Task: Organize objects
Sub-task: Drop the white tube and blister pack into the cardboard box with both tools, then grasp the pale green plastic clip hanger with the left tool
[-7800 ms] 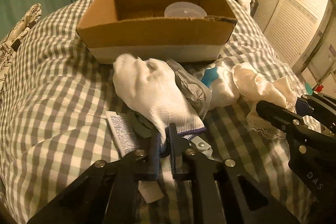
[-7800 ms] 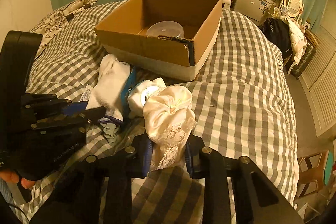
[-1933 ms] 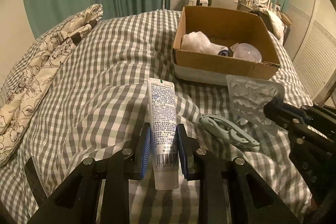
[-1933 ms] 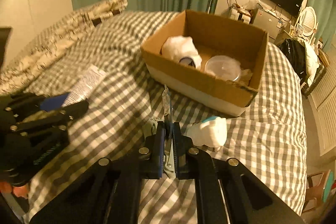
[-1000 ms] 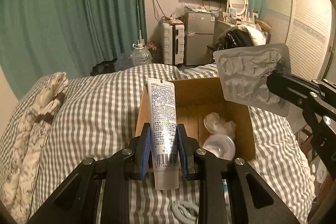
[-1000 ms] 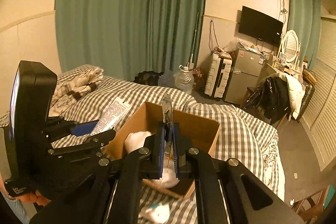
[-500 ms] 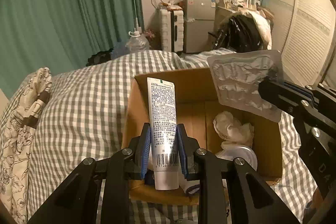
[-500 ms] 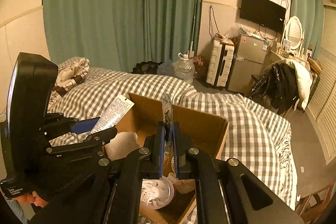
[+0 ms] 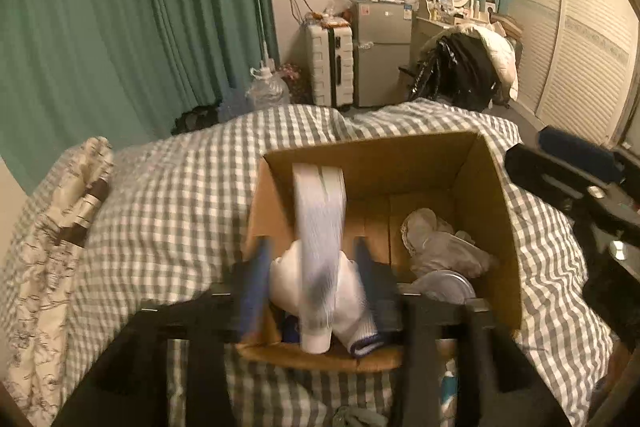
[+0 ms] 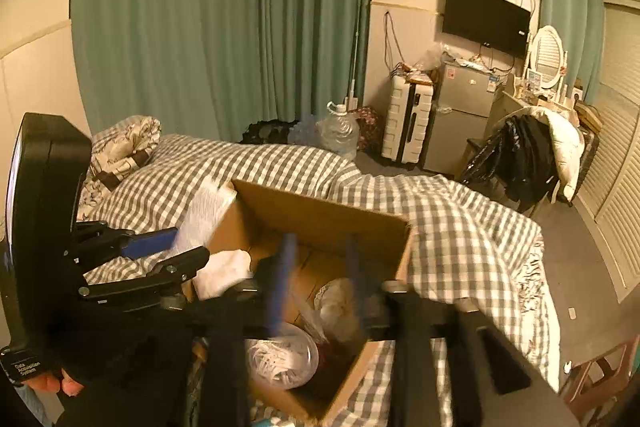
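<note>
An open cardboard box (image 9: 472, 163) sits on the checked bed; it also shows in the right wrist view (image 10: 320, 211). My left gripper (image 9: 310, 267) is open above the box's near left corner. A white tube (image 9: 320, 223), blurred, is loose between its jaws, dropping; it shows in the right wrist view (image 10: 202, 217) too. My right gripper (image 10: 320, 267) is open and empty over the box. Inside lie a white glove (image 9: 352, 311), a cream lace cloth (image 9: 436, 239) and a clear round lid (image 10: 280, 359).
A patterned pillow (image 9: 60, 223) lies at the bed's left. Small items (image 9: 448, 387) lie on the bed in front of the box. Beyond the bed stand a suitcase (image 10: 406, 119), a small fridge (image 10: 464, 115) and a chair with clothes (image 10: 524, 151).
Both grippers have opened over the box. The left let go of the tube, which is falling. The blister sheet has left the right gripper and is no longer seen.
</note>
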Tool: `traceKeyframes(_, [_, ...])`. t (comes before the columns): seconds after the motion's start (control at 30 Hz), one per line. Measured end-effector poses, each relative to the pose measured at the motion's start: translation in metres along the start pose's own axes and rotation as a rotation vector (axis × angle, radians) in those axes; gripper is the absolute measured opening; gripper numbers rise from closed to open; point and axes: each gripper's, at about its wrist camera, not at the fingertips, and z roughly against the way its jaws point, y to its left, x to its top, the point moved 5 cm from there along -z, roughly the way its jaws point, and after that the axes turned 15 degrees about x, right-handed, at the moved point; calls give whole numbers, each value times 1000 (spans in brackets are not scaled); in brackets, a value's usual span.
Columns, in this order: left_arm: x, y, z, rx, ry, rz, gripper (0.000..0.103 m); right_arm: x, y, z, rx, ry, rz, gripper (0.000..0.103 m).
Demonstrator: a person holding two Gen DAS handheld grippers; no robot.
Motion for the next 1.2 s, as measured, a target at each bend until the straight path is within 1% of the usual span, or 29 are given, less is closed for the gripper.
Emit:
traceKeyframes(0.03, [1, 3, 9, 11, -17, 3, 66, 2, 1, 8, -5, -10, 1, 45])
traceKeyframes(0.1, [4, 9, 29, 25, -45, 8, 66, 6, 4, 26, -13, -29, 10, 47])
traceKeyframes(0.13, [6, 11, 37, 28, -53, 11, 67, 10, 6, 38, -20, -38, 18, 51])
traceKeyframes(0.2, [8, 18, 56, 47, -82, 23, 76, 15, 10, 59, -38, -56, 33, 59])
traceKeyframes(0.23, [9, 21, 66, 61, -101, 28, 83, 17, 13, 70, -48, -65, 41, 61])
traceKeyframes(0.27, [10, 25, 79, 76, -126, 35, 87, 20, 15, 79, -53, -73, 46, 61])
traceKeyframes(0.33, [10, 29, 94, 77, -143, 42, 89, 21, 22, 99, -49, -81, 60, 63])
traceKeyframes(0.43, [4, 35, 116, 43, -139, 71, 89, 18, 33, 122, -54, -88, 85, 65])
traceKeyframes(0.5, [-1, 38, 125, 41, -137, 84, 91, 12, 39, 135, -57, -84, 95, 65])
traceKeyframes(0.57, [-11, 40, 133, 44, -135, 95, 98, 4, 45, 143, -53, -77, 99, 66])
traceKeyframes(0.63, [-21, 41, 137, 47, -133, 103, 99, -9, 51, 149, -48, -63, 104, 68])
traceKeyframes(0.8, [-59, 41, 130, 72, -95, 107, 100, -49, 49, 150, -66, -16, 84, 71])
traceKeyframes(0.87, [-79, 37, 119, 76, -57, 107, 100, -66, 44, 145, -74, 6, 67, 71])
traceKeyframes(1.03, [-122, 21, 82, 91, 56, 79, 100, -105, 28, 116, -42, 92, -8, 72])
traceKeyframes(1.13, [-137, 12, 65, 88, 103, 75, 100, -120, 26, 97, -24, 133, -16, 72])
traceKeyframes(1.2, [-143, 9, 57, 70, 133, 85, 100, -127, 24, 84, -12, 157, -26, 72])
